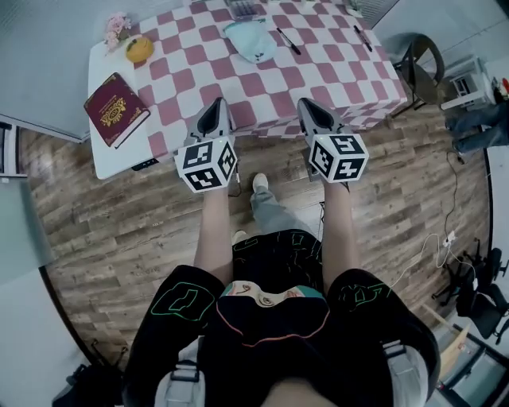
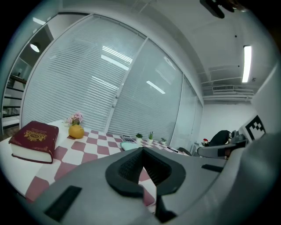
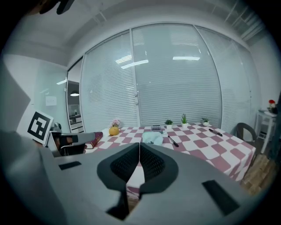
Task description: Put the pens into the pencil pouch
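A light blue pencil pouch lies on the checkered table, toward its far side. One black pen lies just right of the pouch, and a second pen lies near the right end. My left gripper and right gripper hover over the table's near edge, both shut with nothing in them. In the right gripper view the pouch and both pens sit well beyond my shut right gripper. The left gripper points past the pouch.
A dark red book lies on the white left end of the table, with an orange fruit-like ball and small flowers behind it. A calculator sits at the far edge. A chair stands to the right.
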Available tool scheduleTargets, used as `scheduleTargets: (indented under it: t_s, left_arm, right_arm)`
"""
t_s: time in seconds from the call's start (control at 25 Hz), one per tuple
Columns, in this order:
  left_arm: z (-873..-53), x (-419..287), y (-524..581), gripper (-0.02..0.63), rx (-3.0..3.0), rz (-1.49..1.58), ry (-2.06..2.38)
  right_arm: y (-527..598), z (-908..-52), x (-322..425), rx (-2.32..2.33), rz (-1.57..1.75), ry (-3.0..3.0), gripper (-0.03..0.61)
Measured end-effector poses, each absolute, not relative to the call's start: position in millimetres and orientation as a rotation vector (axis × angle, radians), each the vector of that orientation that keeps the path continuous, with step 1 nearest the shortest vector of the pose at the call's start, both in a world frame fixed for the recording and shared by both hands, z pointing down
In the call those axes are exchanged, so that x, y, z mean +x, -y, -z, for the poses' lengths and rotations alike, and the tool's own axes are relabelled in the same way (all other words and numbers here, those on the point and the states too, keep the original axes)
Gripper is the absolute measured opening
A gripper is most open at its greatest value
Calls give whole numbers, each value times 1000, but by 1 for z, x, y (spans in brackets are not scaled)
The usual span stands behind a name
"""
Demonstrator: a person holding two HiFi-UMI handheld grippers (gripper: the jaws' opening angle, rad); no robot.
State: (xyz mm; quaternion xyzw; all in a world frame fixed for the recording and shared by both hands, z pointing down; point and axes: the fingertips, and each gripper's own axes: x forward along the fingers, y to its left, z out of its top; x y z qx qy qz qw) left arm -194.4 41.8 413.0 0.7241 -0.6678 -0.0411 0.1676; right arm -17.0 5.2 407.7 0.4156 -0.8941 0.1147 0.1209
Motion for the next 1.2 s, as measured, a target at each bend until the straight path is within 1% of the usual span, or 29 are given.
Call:
scheduleTargets:
  t_s: [0.4, 0.6, 0.8, 1.2]
  left_arm:
    - [-438, -160, 39, -2, 2094, -60, 1842]
    - [-437, -163, 71, -2, 2078, -112, 1867]
    - [-422, -175, 93, -2, 2048, -98, 1937]
    - [-411, -177, 114, -2, 2041, -112, 1972]
  right_arm:
    - [82, -452, 25, 1317, -552, 2577, 8]
    - [126, -449, 13, 1267, -588, 2626, 8]
    - [161, -438, -4, 1188, -594, 2692, 8]
    - [193, -426, -28, 1099, -617, 2739, 8]
